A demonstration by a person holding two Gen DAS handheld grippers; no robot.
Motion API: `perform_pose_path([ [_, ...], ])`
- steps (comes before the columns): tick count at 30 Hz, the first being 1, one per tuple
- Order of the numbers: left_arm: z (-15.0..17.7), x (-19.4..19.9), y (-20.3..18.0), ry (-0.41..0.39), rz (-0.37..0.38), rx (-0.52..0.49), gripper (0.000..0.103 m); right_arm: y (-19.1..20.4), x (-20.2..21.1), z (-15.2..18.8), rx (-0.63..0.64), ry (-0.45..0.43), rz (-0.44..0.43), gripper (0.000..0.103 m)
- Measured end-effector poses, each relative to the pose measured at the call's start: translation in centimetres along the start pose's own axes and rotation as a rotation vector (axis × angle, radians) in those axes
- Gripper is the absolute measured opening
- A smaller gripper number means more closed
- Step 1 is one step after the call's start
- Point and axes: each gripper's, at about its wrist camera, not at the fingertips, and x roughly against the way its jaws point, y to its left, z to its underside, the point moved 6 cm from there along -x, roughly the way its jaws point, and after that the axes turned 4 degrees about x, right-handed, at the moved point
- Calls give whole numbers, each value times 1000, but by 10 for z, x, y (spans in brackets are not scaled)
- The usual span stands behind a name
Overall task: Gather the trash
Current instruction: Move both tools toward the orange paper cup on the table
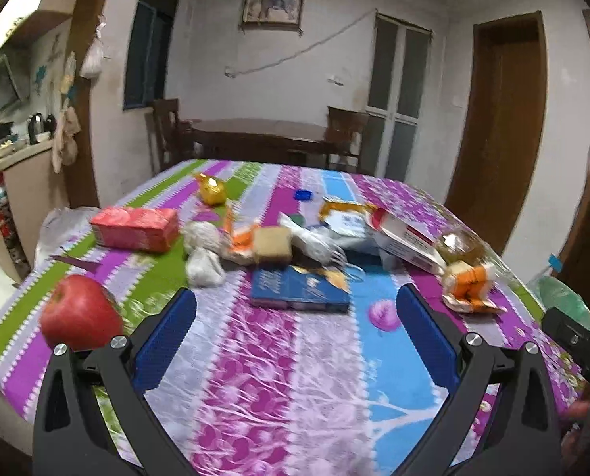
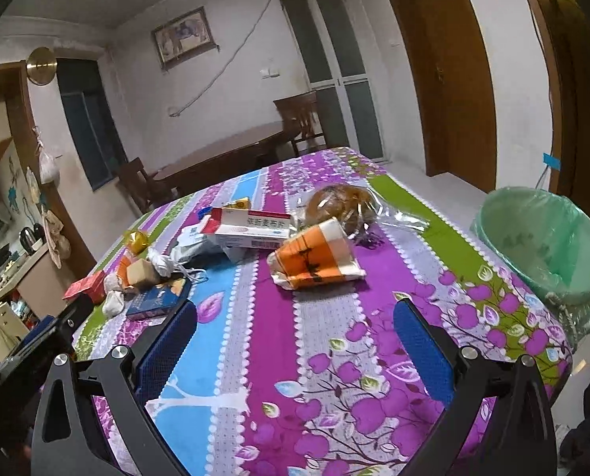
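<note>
Both grippers empty, fingers wide, hovering over table [image 2: 433, 214] edge. Right gripper [image 2: 295, 313] faces orange cup [image 2: 314, 256], nearest lined bin [image 2: 540, 246]. Left gripper [image 1: 295, 309] faces blue box [image 1: 298, 289].

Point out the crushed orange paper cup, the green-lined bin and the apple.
crushed orange paper cup [image 2: 314, 254]: right wrist view, on its orange side wall.
green-lined bin [image 2: 505, 214]: right wrist view, on the liner at its rim.
apple [image 1: 81, 313]: left wrist view, on its red front.

Left hand-held gripper [image 1: 295, 309] jaws apart above tablecloth [image 1: 279, 357], blue box [image 1: 298, 289], apple [image 1: 80, 313] left
</note>
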Motion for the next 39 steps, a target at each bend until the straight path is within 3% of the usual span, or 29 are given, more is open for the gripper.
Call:
perform_pose_path([
  [6, 13, -5, -25, 19, 54, -65, 97, -11, -15, 7, -34, 62, 7, 99],
  [15, 11, -24, -19, 28, 72, -8, 97, 2, -44, 11, -10, 135, -13, 99],
  [17, 9, -29, -19, 62, 95, -3, 97, 4, -47, 11, -17, 146, -19, 99],
  [23, -21, -40, -10, 66, 96, -5, 97, 10, -55, -5, -4, 125, -12, 99],
  [28, -41, -53, -1, 57, 61, -35, 97, 19, -65, -26, 104, 83, 10, 99],
  [32, -44, -66, 4, 77, 40, -38, 98, 27, -78, -40, 203, 46, 10, 99],
  [39, -30, -89, 16, 163, 18, -62, 97, 39, -97, -41, 245, 72, -73, 99],
])
